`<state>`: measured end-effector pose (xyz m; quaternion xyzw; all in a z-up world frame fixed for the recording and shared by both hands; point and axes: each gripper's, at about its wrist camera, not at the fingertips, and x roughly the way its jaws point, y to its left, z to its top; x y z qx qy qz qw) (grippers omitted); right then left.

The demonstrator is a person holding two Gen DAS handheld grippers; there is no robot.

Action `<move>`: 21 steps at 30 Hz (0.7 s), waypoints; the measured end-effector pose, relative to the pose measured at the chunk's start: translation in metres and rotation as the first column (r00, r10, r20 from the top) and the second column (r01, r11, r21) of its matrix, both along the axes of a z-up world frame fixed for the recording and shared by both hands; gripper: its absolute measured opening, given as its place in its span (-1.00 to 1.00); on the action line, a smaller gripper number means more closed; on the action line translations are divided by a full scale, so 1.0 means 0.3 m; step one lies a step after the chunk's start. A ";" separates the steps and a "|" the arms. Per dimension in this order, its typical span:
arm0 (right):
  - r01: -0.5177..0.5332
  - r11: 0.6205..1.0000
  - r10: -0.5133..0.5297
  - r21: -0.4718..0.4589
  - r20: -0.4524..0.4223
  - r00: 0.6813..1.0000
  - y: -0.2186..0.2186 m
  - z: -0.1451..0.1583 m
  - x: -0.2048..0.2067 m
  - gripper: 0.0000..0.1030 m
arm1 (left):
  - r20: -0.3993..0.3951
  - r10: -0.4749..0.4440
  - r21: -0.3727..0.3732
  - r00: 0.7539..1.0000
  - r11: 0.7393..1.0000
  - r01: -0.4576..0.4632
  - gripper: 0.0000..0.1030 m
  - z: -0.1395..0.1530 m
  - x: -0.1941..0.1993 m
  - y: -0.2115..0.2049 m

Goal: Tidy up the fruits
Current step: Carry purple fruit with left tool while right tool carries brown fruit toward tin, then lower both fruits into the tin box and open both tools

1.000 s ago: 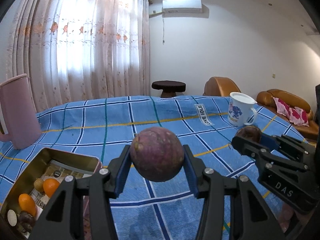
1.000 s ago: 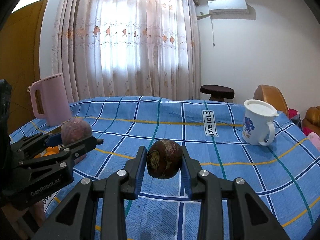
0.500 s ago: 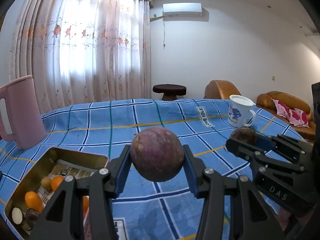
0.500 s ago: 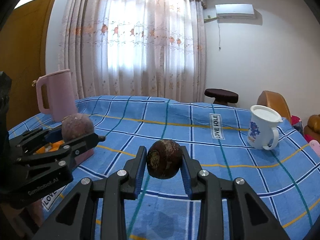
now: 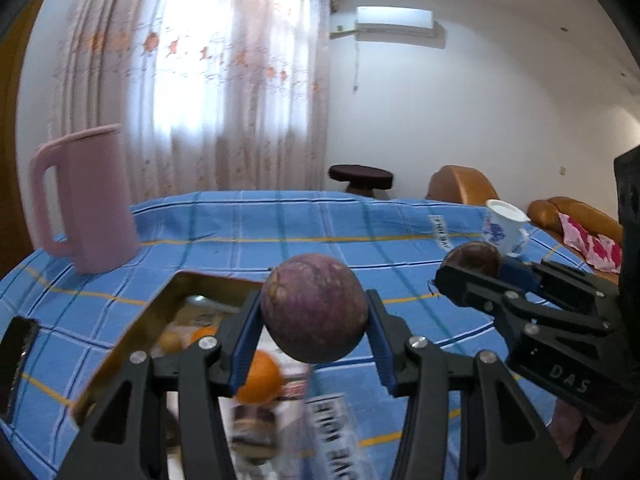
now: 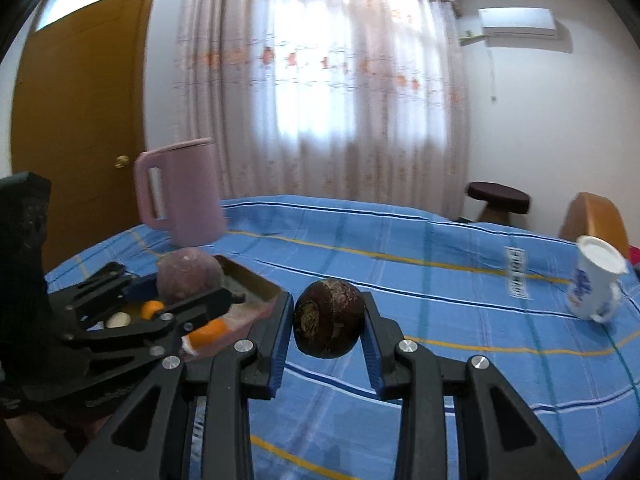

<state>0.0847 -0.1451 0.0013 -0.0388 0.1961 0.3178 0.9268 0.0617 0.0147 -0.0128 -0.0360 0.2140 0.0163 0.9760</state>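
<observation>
My left gripper (image 5: 314,312) is shut on a round purple passion fruit (image 5: 314,306), held in the air over the near right part of an open gold tin (image 5: 120,344). The tin holds small oranges (image 5: 258,378) and other small fruit. My right gripper (image 6: 328,316) is shut on a smaller dark brown fruit (image 6: 329,323), held above the blue cloth just right of the tin (image 6: 256,286). In the right wrist view the left gripper with the purple fruit (image 6: 188,274) hangs over the tin. In the left wrist view the dark fruit (image 5: 472,260) shows at the right.
A tall pink jug (image 5: 86,200) stands behind the tin at the table's far left. A white mug with blue print (image 6: 596,284) stands at the far right. A blue checked cloth (image 6: 440,280) covers the table. A stool and sofas lie beyond it.
Both grippers have swung left with their fruits. The tin has come from the lower left to under the left gripper; the jug looms closer.
</observation>
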 end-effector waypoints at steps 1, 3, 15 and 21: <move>-0.015 1.000 0.015 -0.003 -0.002 1.000 0.026 0.003 -0.004 -0.33 | -0.007 0.015 -0.004 1.000 1.000 -0.015 0.00 -0.001 -0.009 0.026; -0.049 0.999 0.049 -0.010 -0.005 0.999 0.082 0.003 -0.010 -0.33 | -0.014 0.037 -0.009 0.999 0.999 -0.037 0.00 0.000 -0.024 0.065; -0.186 0.980 0.184 -0.068 -0.034 0.982 0.328 -0.037 -0.051 -0.33 | -0.055 0.161 -0.021 0.985 0.987 -0.162 0.00 -0.036 -0.076 0.270; -0.221 0.969 0.214 -0.113 -0.068 0.974 0.409 -0.081 -0.055 -0.33 | -0.082 0.179 -0.024 0.981 0.983 -0.181 0.00 -0.061 -0.083 0.313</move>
